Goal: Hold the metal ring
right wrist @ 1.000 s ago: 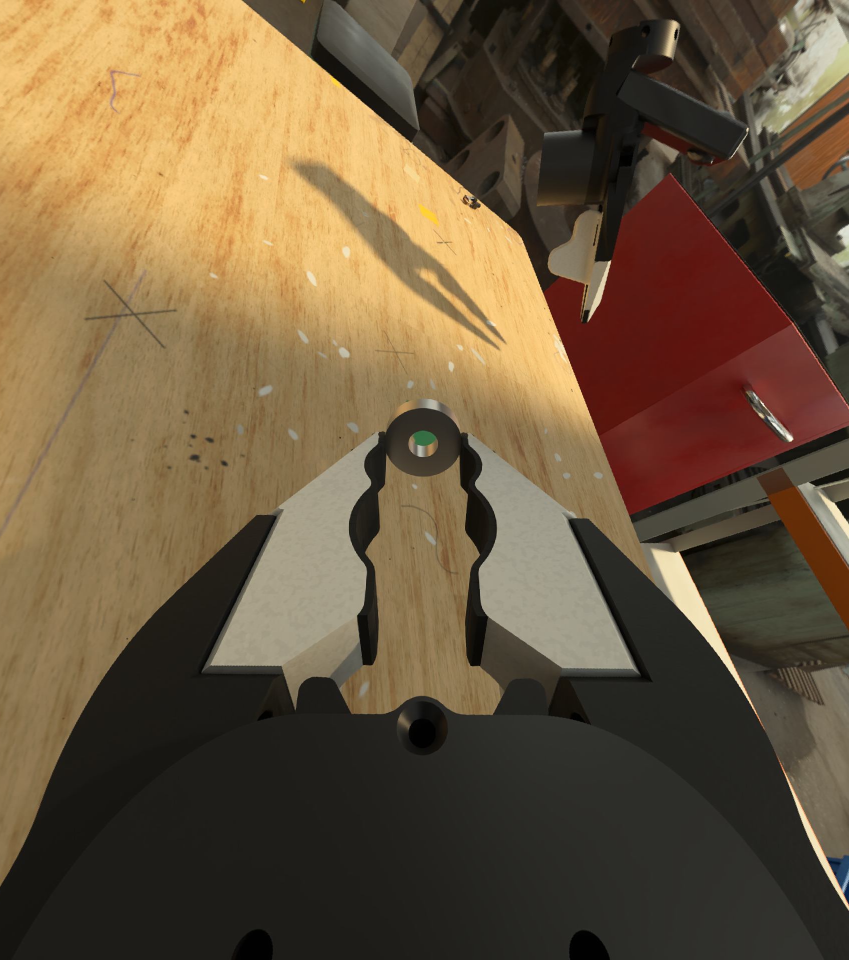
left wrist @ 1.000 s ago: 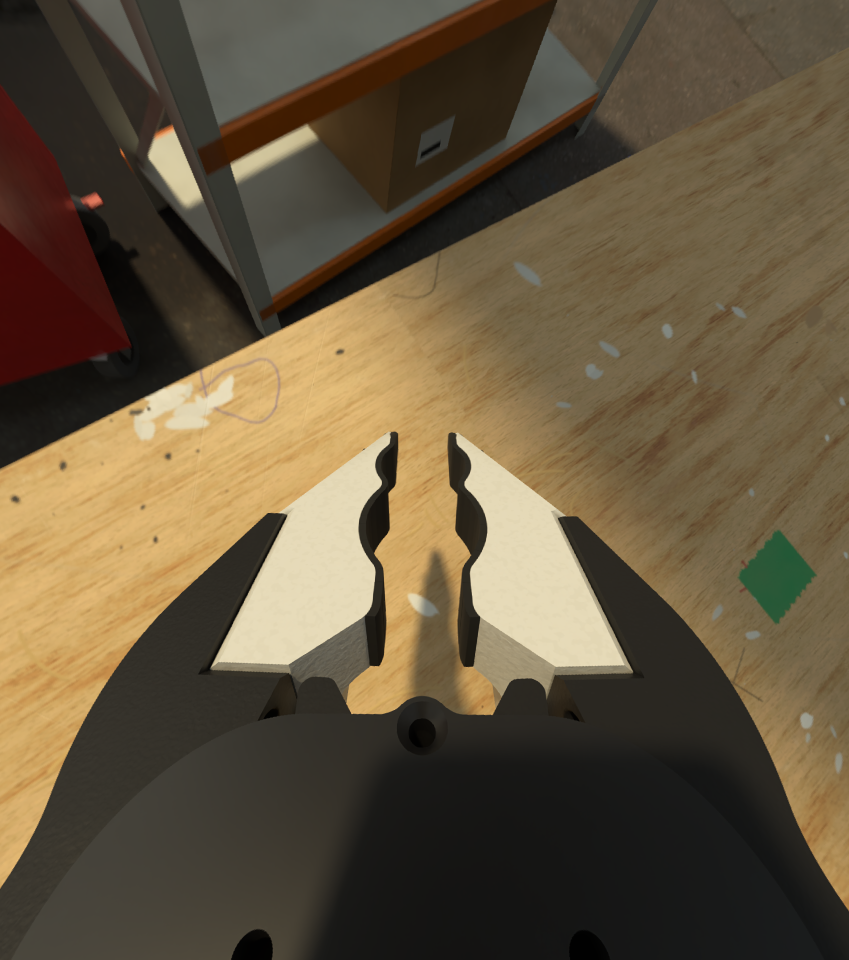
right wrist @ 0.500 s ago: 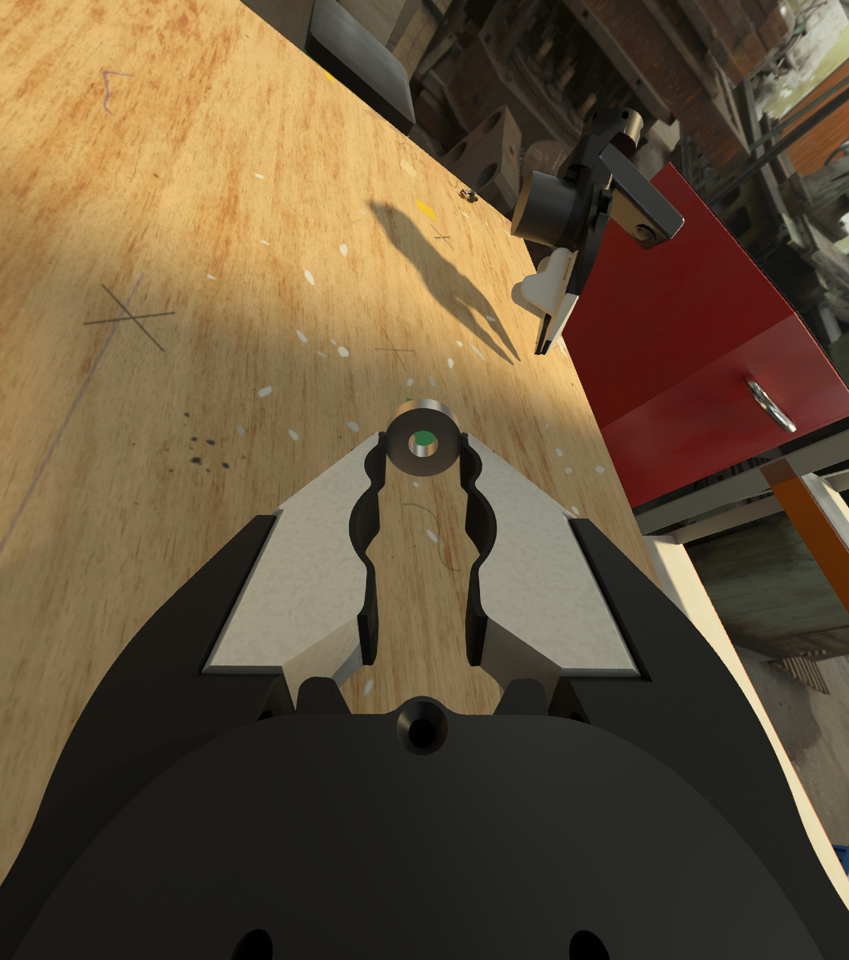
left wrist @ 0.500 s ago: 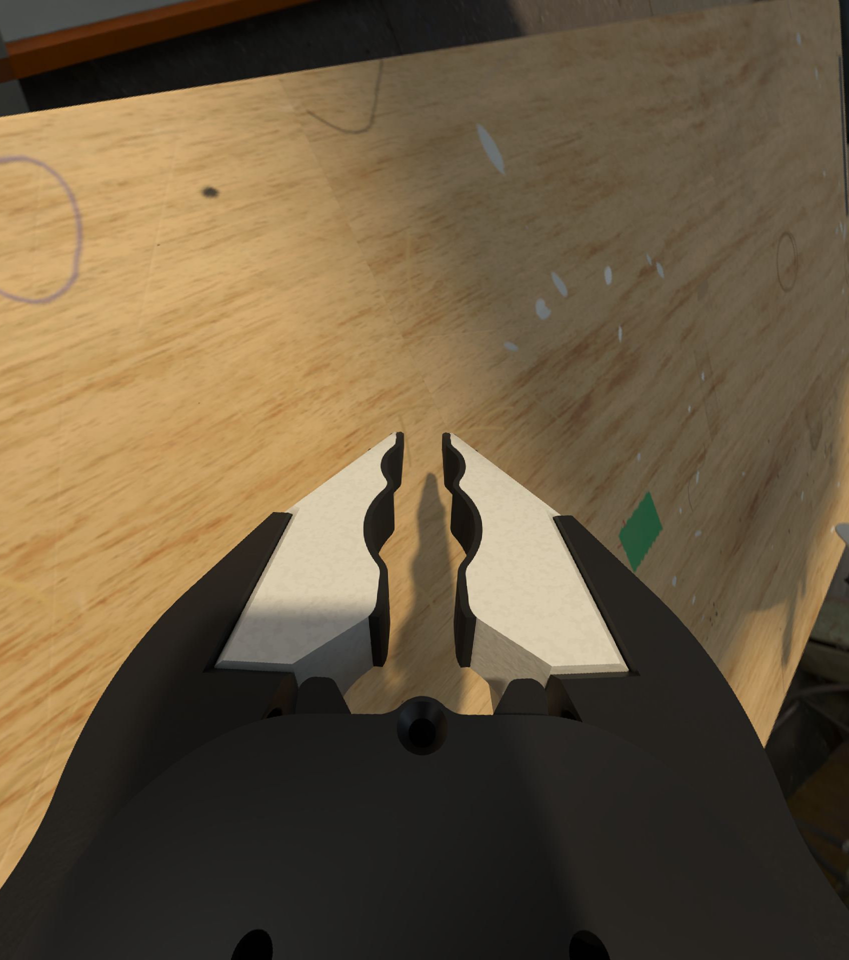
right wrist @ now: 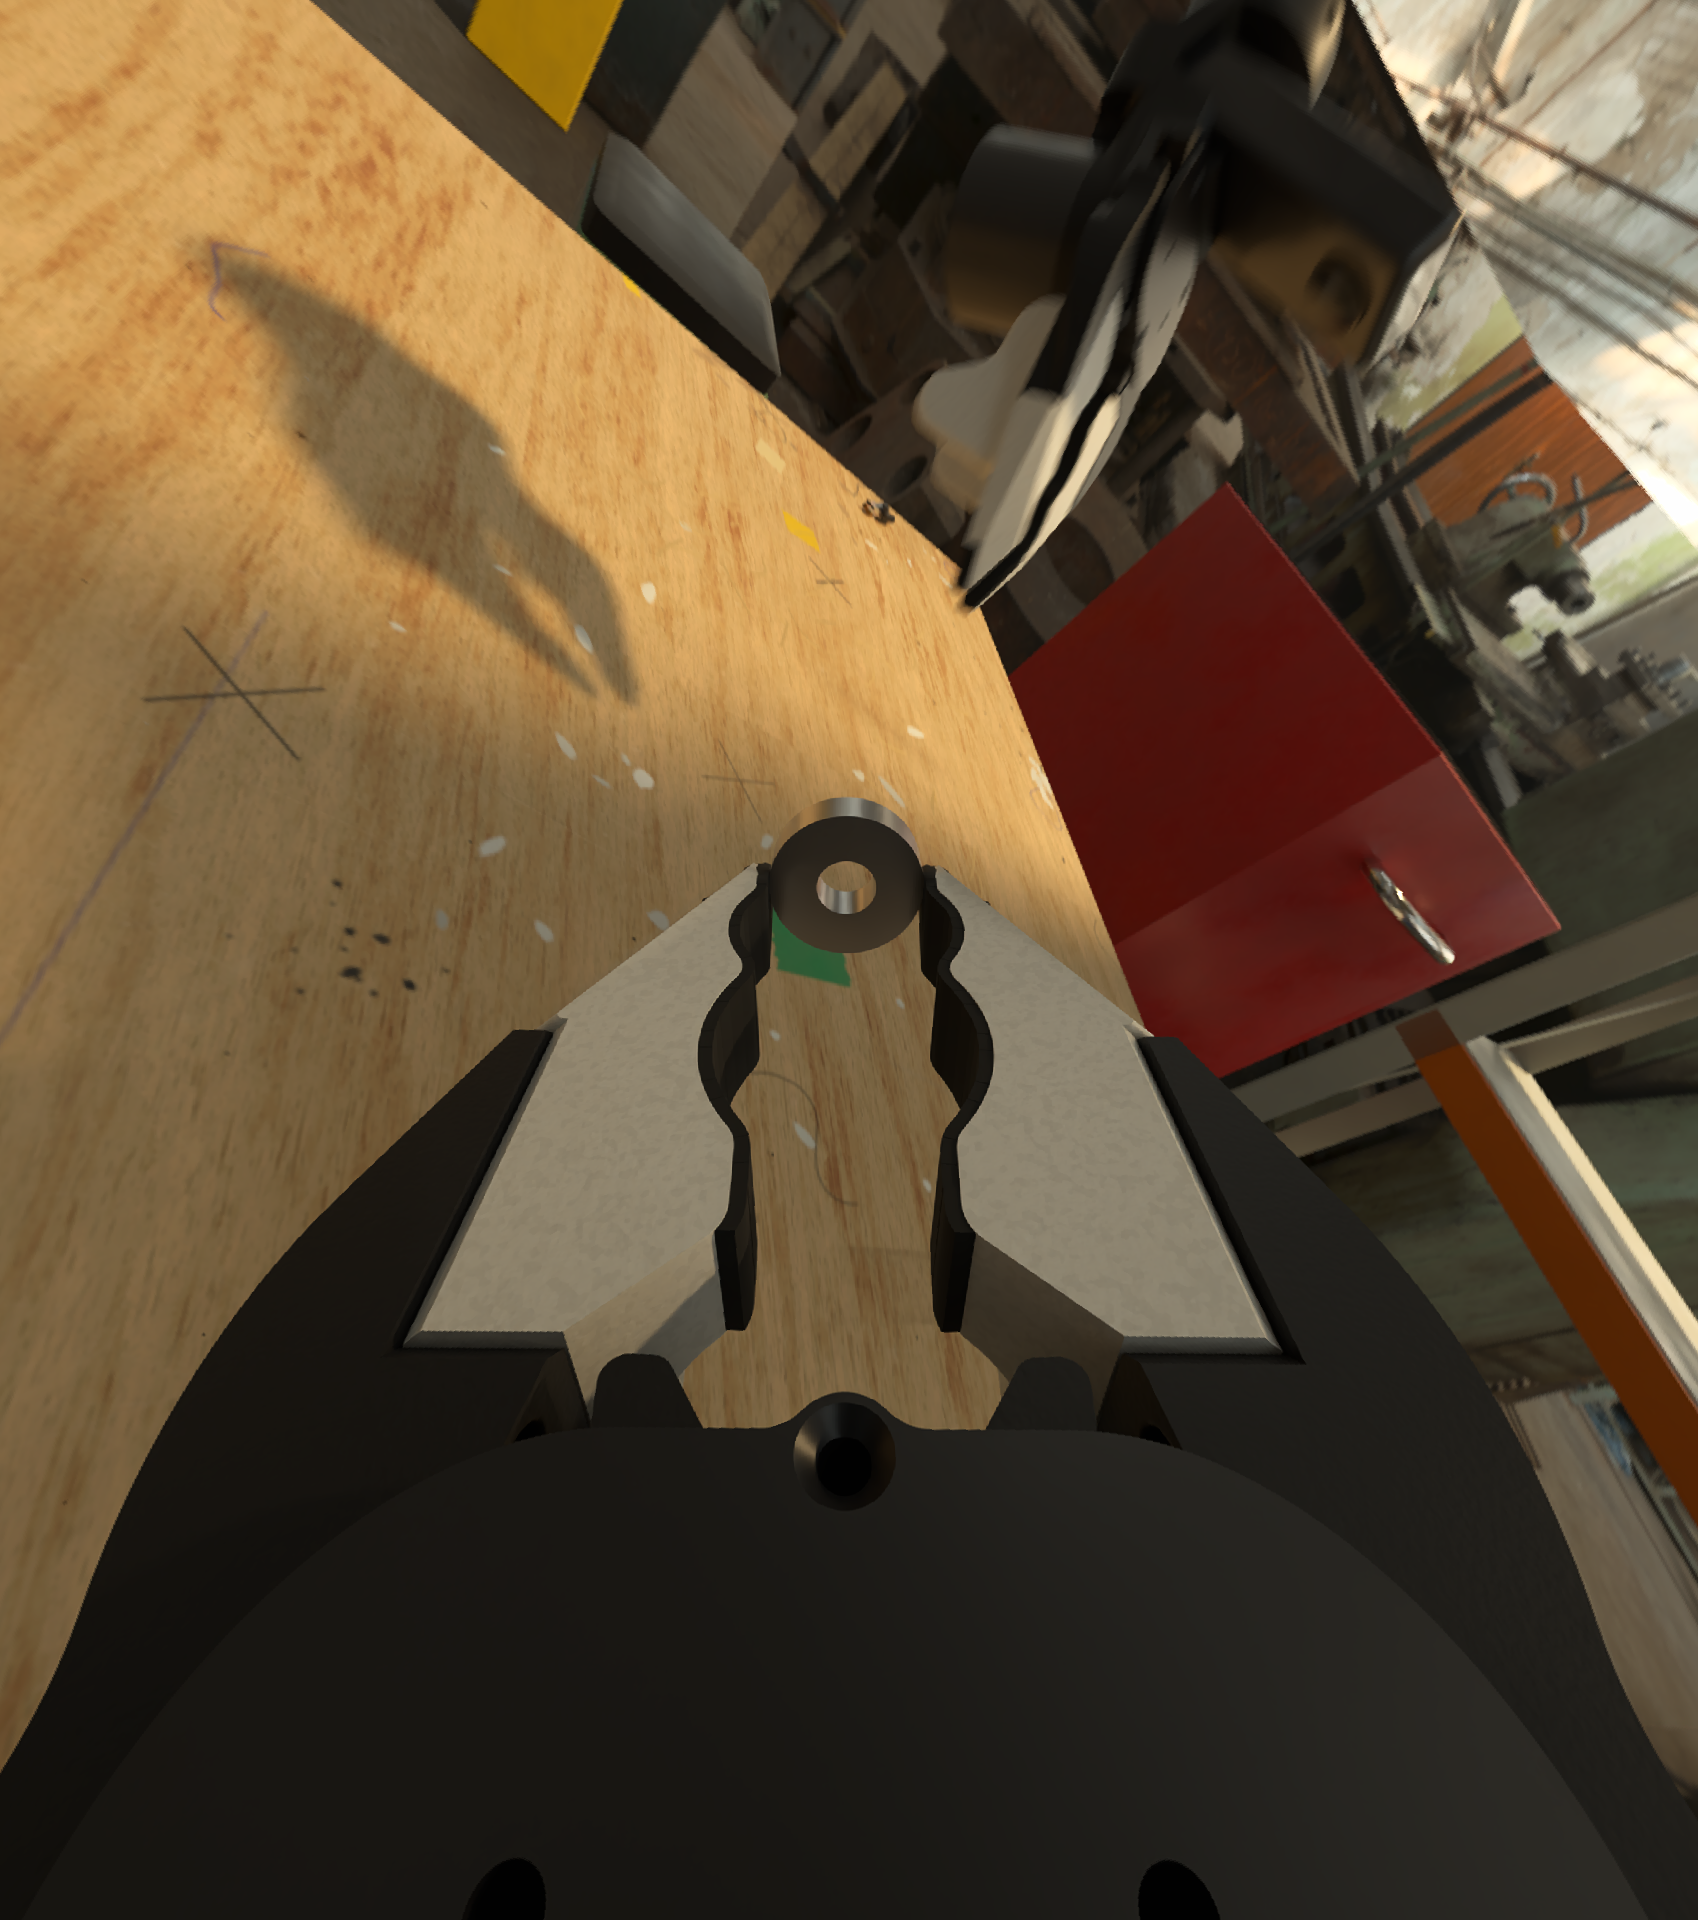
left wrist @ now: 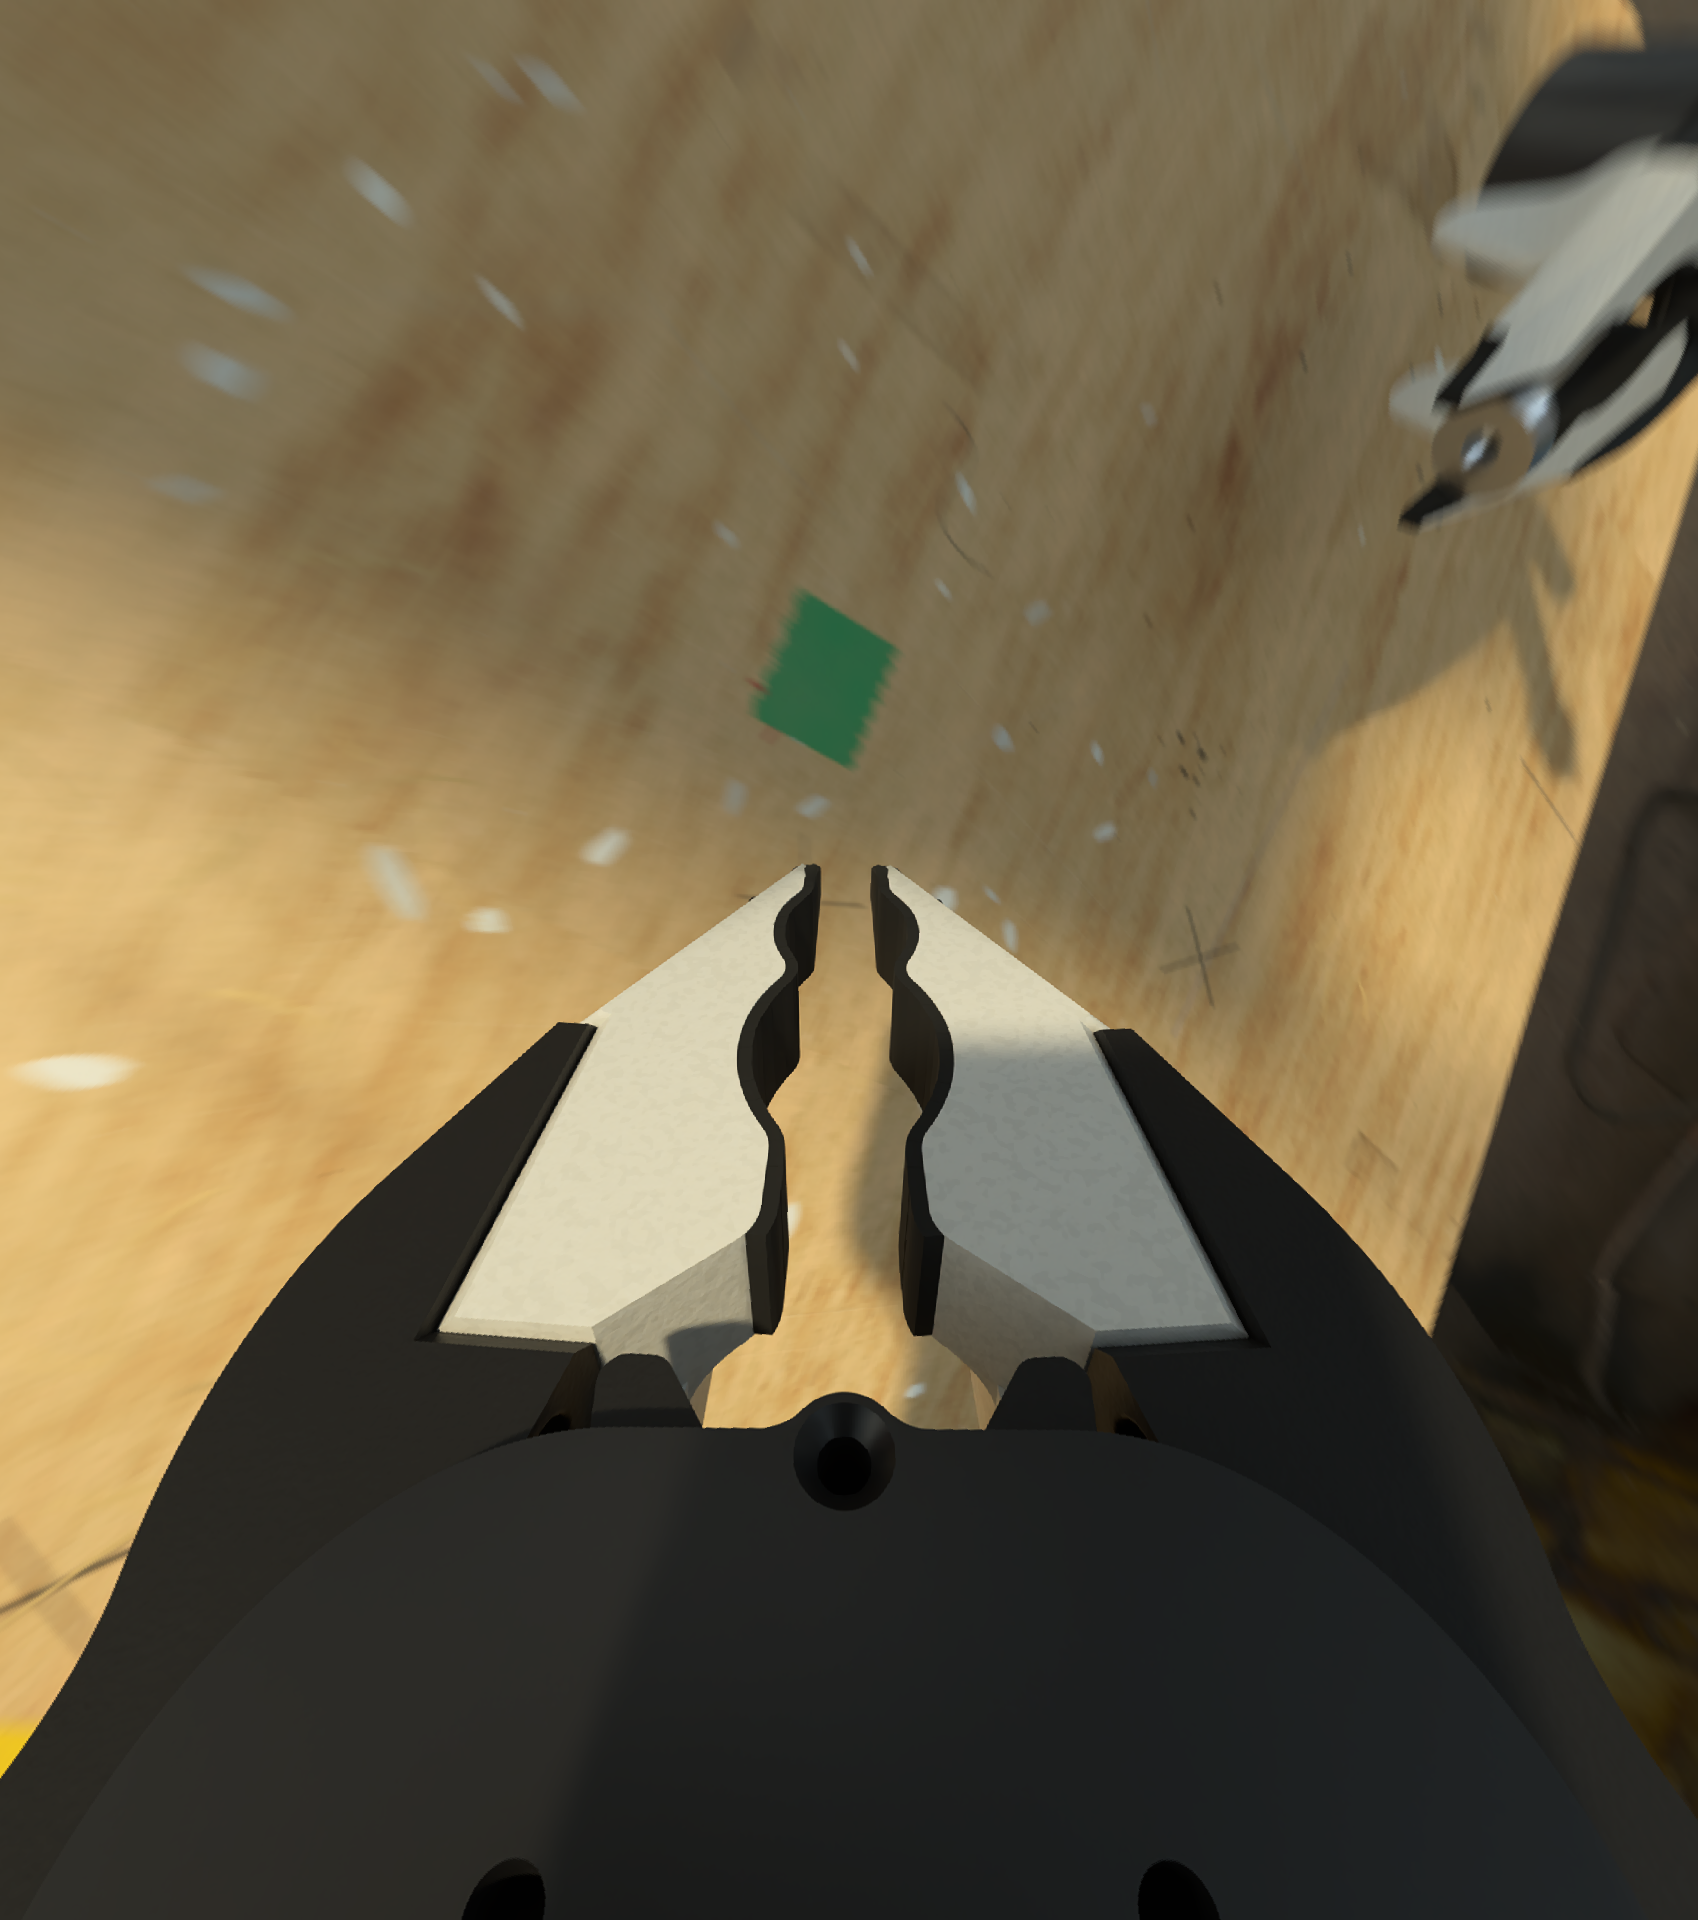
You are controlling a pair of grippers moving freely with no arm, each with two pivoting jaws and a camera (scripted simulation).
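My right gripper (right wrist: 845, 881) is shut on the metal ring (right wrist: 892, 916), a small dark steel washer pinched flat between its fingertips and held above the wooden table (right wrist: 201, 935). In the left wrist view the right gripper (left wrist: 1447, 462) shows at the top right with the ring (left wrist: 1479, 449) in its tips. My left gripper (left wrist: 845, 873) is empty, its jaws drawn to a slim gap, above the table and pointing toward a green patch (left wrist: 824, 681). From the right wrist view the left gripper (right wrist: 990, 577) hangs blurred at the far table edge.
The green patch (right wrist: 809, 961) lies on the table under the ring. A red cabinet (right wrist: 1240, 779) and a metal shelf with an orange beam (right wrist: 1572, 1247) stand beyond the table's right edge. Machinery and clutter fill the background.
My left gripper has swung round and moved closer to the right gripper, and its jaws have narrowed. The right gripper holds the ring steady, shifted slightly off the green patch.
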